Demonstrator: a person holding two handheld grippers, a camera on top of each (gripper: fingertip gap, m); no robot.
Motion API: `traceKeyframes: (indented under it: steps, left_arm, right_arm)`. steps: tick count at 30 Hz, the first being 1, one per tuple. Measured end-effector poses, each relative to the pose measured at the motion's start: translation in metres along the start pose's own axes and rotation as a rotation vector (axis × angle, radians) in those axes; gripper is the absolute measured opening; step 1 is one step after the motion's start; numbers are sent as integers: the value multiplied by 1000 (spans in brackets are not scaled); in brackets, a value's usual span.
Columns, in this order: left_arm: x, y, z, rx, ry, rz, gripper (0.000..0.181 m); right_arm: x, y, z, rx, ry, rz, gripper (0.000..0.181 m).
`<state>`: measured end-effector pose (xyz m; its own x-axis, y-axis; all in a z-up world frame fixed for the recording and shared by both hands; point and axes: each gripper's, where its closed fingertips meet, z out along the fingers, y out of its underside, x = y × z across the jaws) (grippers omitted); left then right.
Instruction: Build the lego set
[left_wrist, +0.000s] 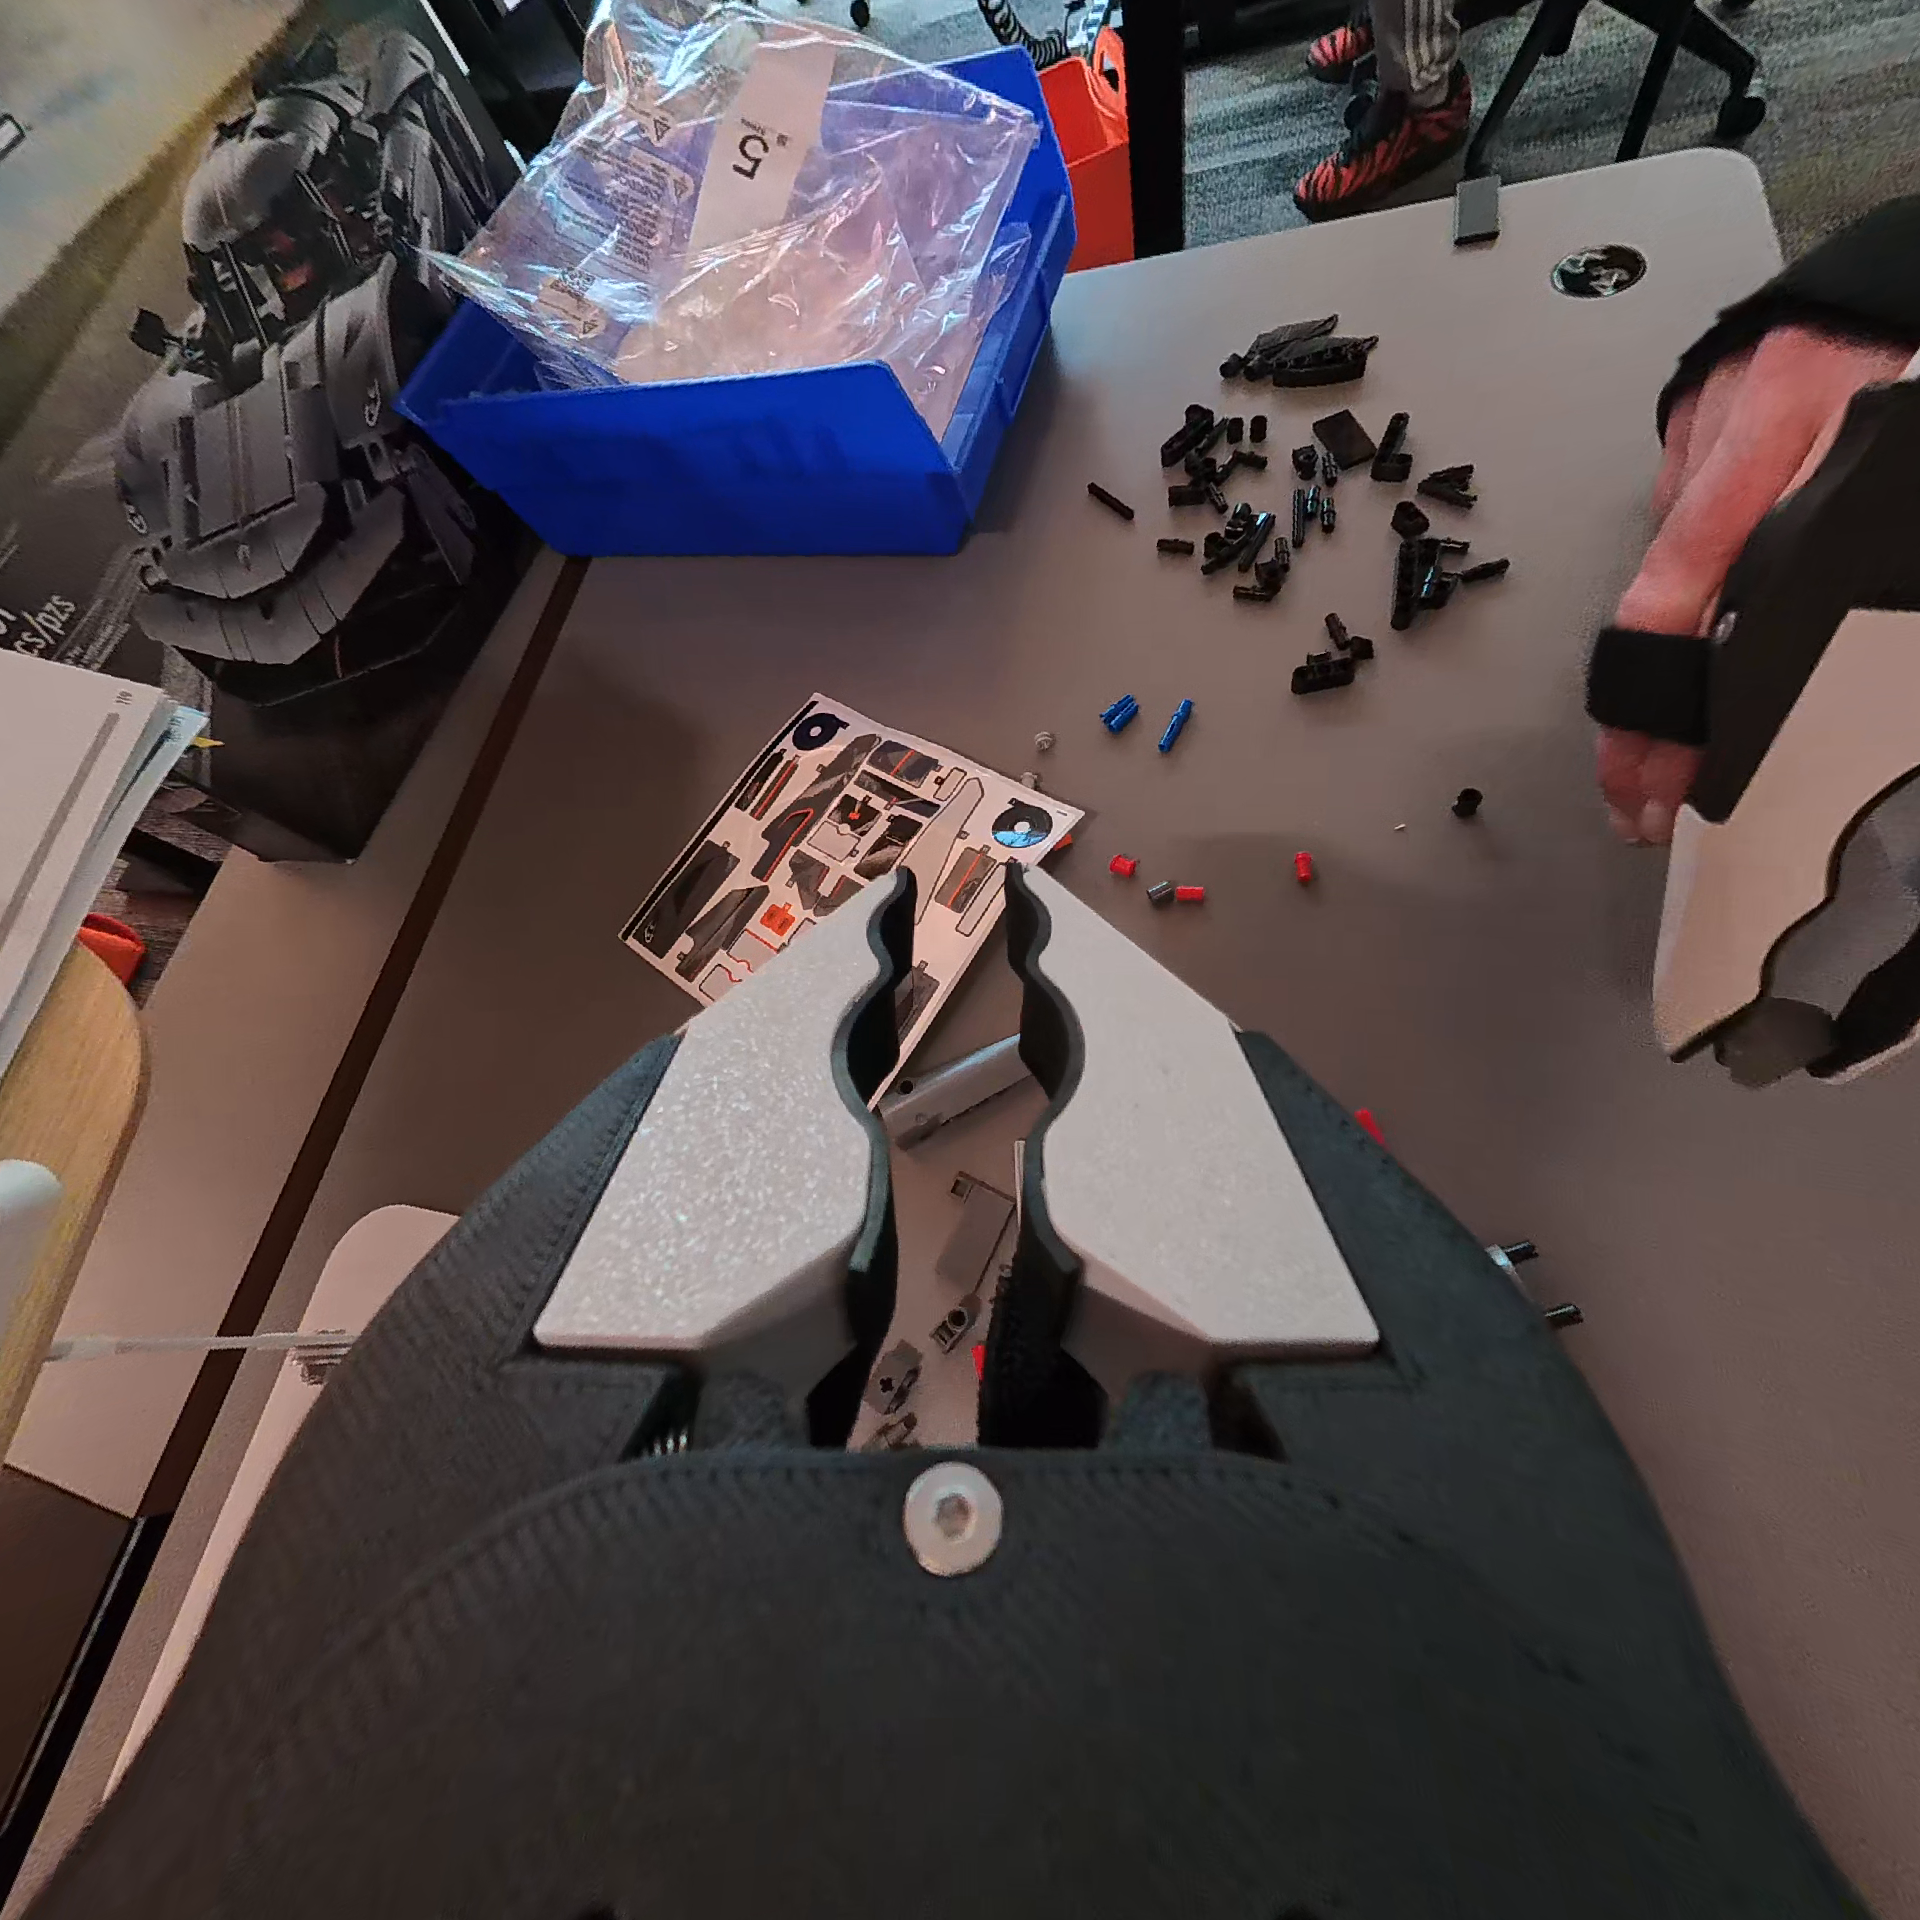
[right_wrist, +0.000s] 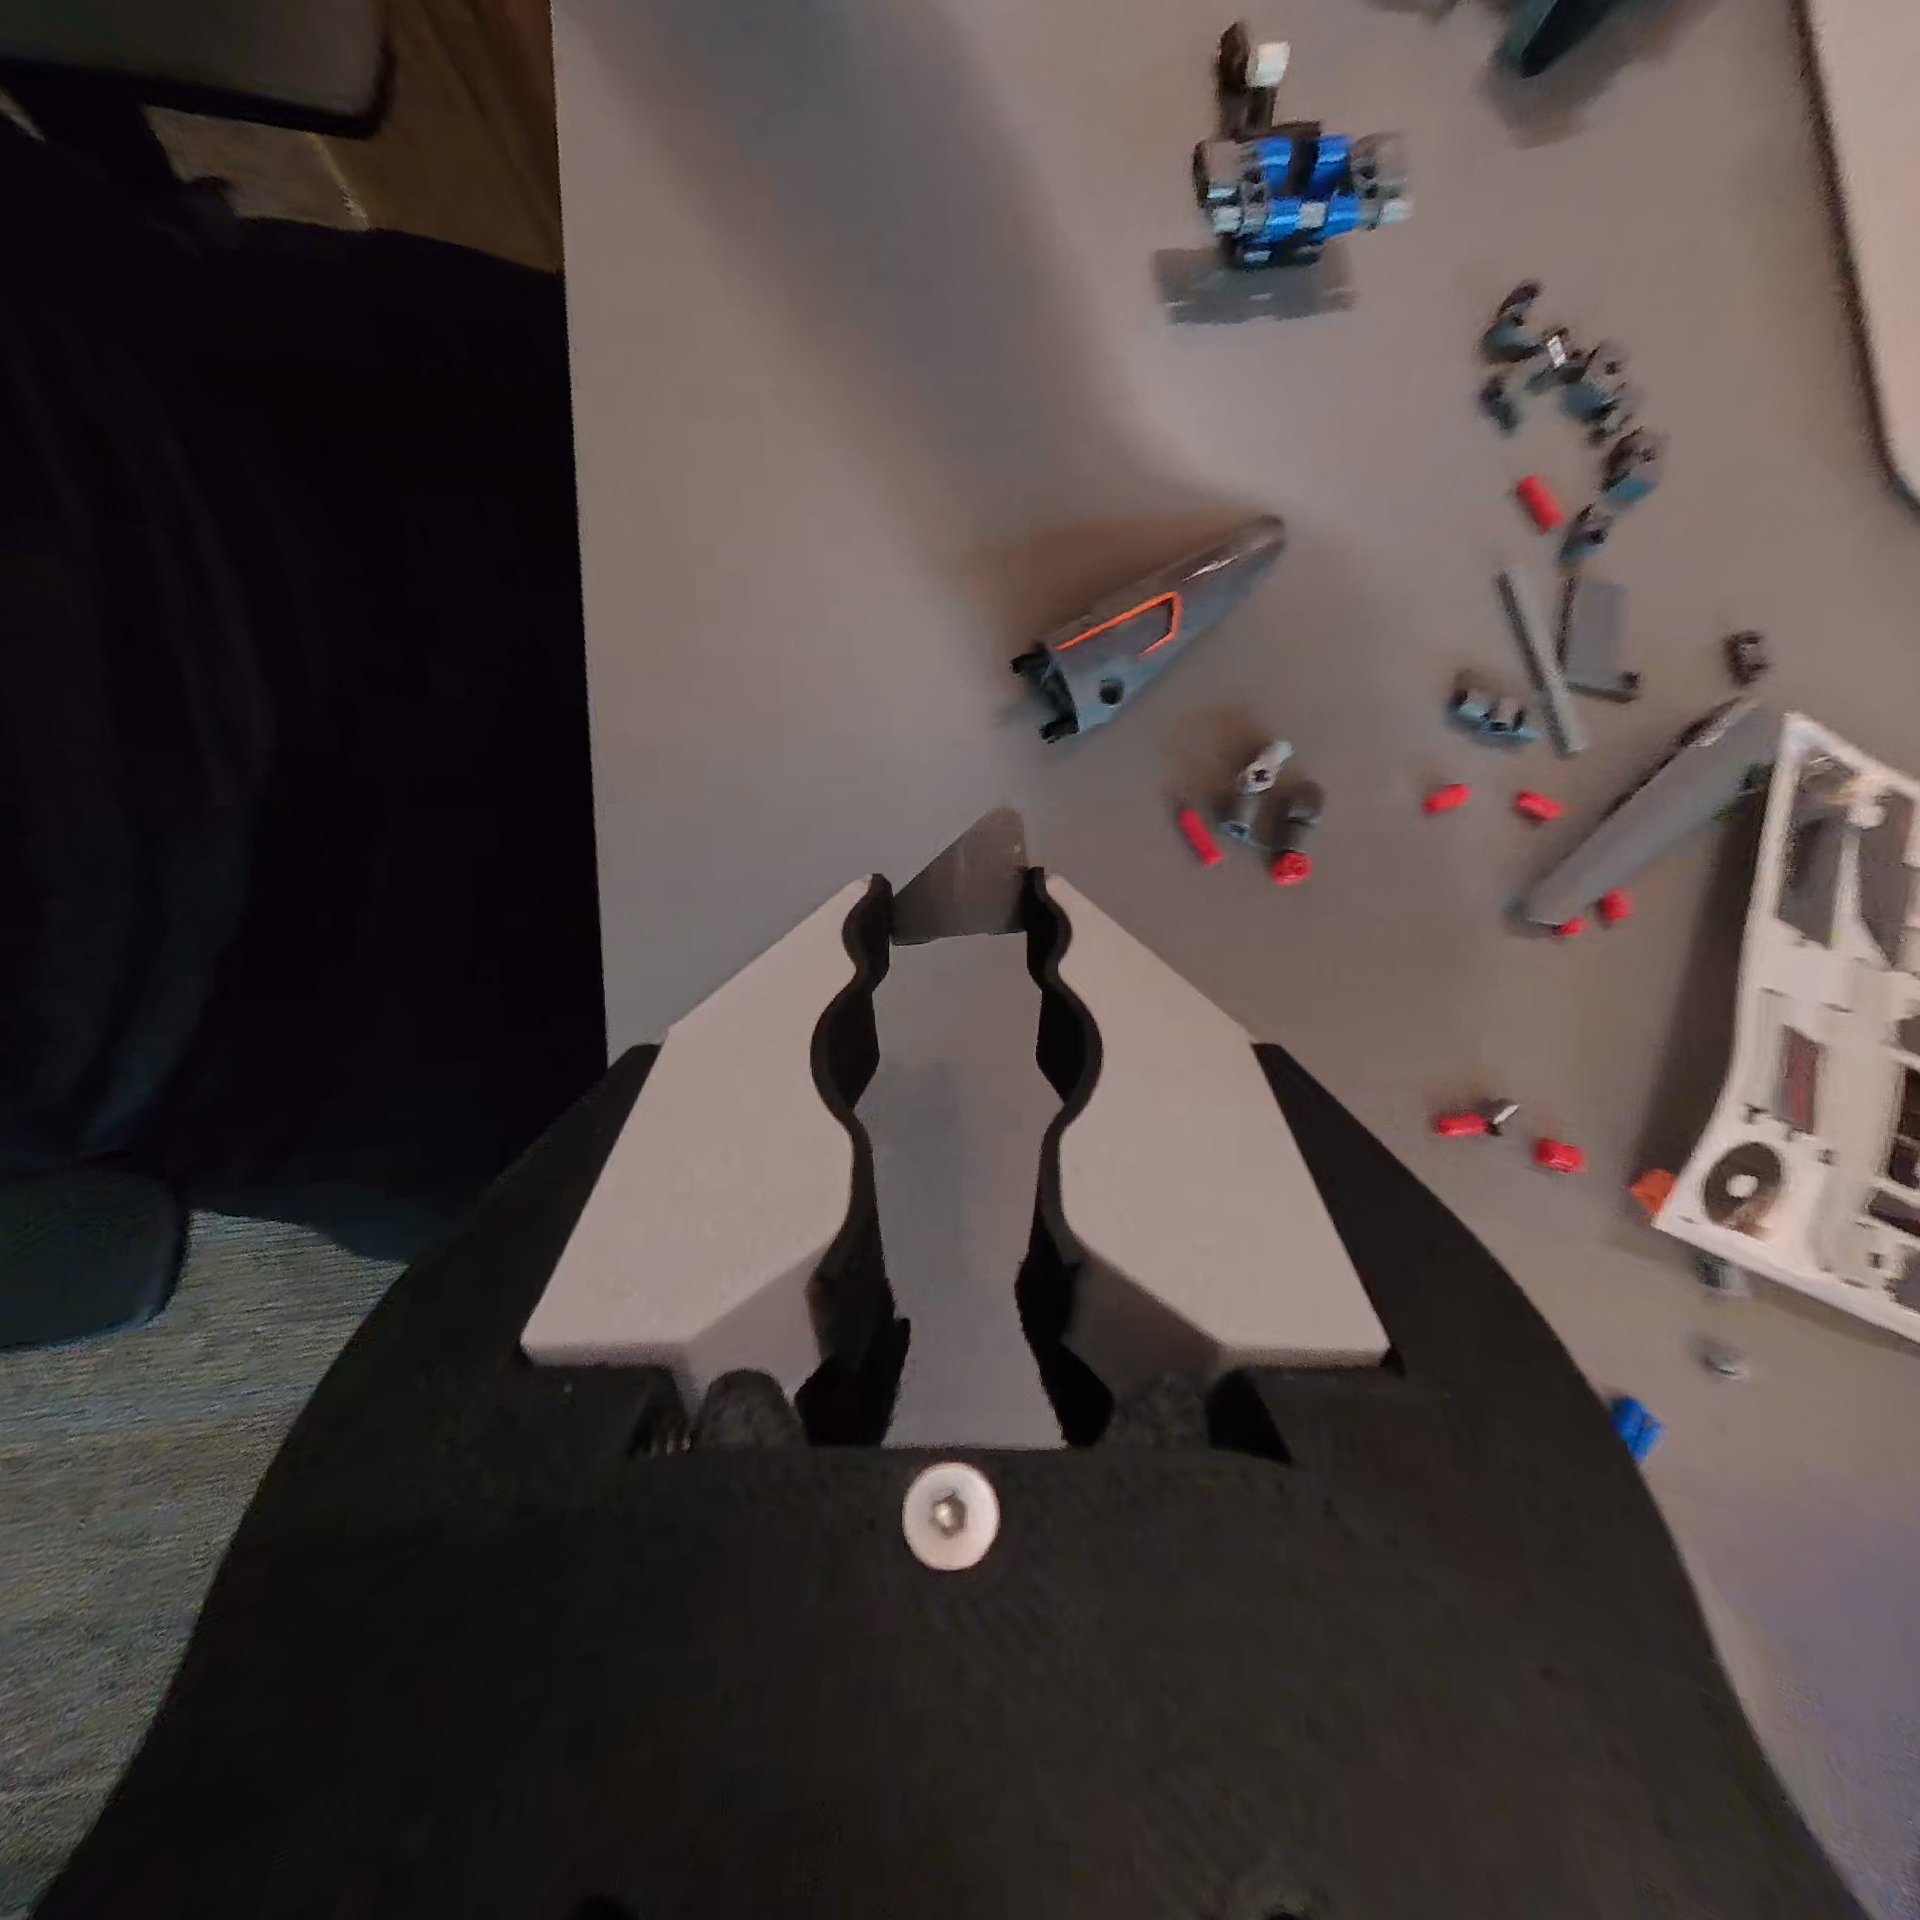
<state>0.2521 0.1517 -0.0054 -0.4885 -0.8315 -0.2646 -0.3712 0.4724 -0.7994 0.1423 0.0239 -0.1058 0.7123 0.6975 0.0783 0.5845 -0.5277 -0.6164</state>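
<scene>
Grey wedge piece (right_wrist: 961, 885) pinched at the tips of my right gripper (right_wrist: 958, 883), jaws narrowly parted, my left gripper (left_wrist: 958, 883) slightly spread, empty, above sticker sheet (left_wrist: 821, 831).

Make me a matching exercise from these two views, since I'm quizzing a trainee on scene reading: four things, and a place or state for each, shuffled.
Things:
1. clear plastic bag
2. sticker sheet
3. grey wedge piece
4. black pieces

Places or states:
A. pinched at the right gripper's fingertips
B. scattered loose on the table
C. lying flat, partly under the left gripper
D. in the blue bin

Pairs: 1-D, 2-C, 3-A, 4-B
</scene>
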Motion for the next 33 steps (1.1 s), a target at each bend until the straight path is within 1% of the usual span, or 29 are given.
traceKeyframes:
  steps: [2, 9, 19, 25, 28, 33]
  left_arm:
    - [0, 1, 0, -1, 0, -1, 14]
    - [-1, 1, -1, -3, 4, 0, 14]
    - [2, 1, -1, -7, 7, 6, 14]
    - [2, 7, 5, -26, 14, 0, 14]
    - [1, 9, 7, -32, 13, -3, 14]
    - [-2, 10, 5, -32, 9, -3, 14]
  right_arm:
    - [-4, 4, 4, -17, -42, 26, 24]
    - [-8, 13, 17, -71, -117, 100, 24]
    - [-3, 33, 35, -148, -147, 199, 24]
    - [-2, 34, 35, -119, -155, 228, 25]
    - [-5, 34, 35, -118, -151, 217, 32]
    - [-3, 36, 28, -117, -118, 205, 36]
